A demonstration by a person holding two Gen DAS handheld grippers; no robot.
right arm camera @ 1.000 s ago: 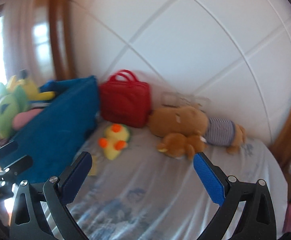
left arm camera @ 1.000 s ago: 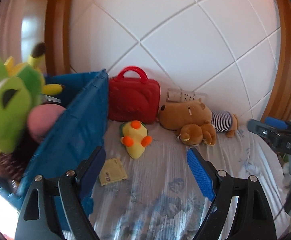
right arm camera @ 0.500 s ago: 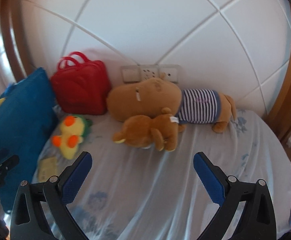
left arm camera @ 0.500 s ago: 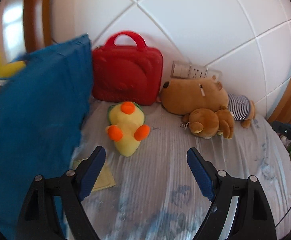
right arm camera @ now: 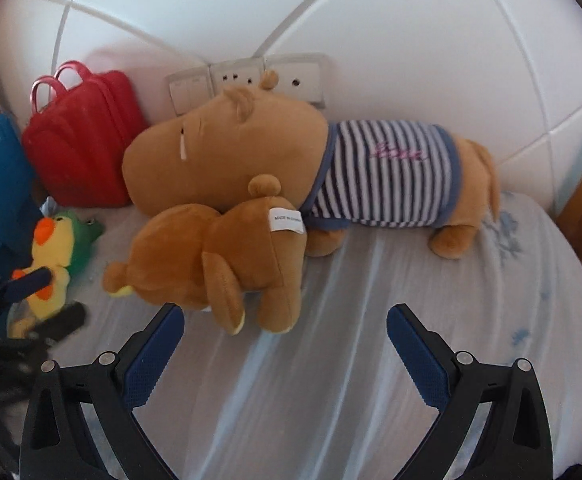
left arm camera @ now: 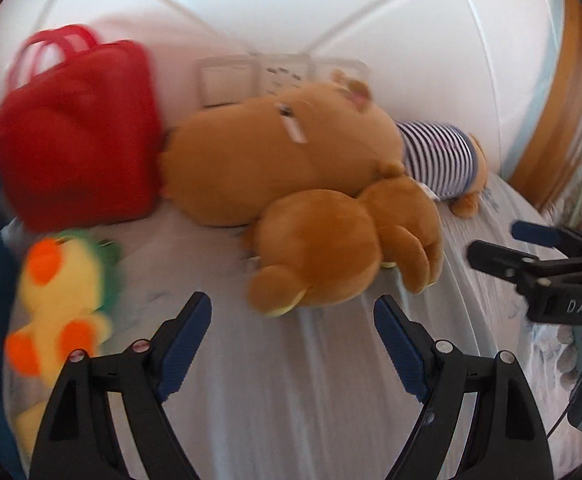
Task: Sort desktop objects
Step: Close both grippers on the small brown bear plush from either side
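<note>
Both my grippers have swung in from the blue bin at left: the left gripper (left arm camera: 293, 326) and right gripper (right arm camera: 285, 334), both wide and empty, now face the small brown bear (right arm camera: 211, 256) lying mid-bench (right arm camera: 371, 360), likely the next pick.

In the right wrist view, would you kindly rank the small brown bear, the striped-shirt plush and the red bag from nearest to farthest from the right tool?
1. Small brown bear: just ahead of the right tool, left of centre.
2. Striped-shirt plush: behind the bear.
3. Red bag: far left, against the wall.
</note>
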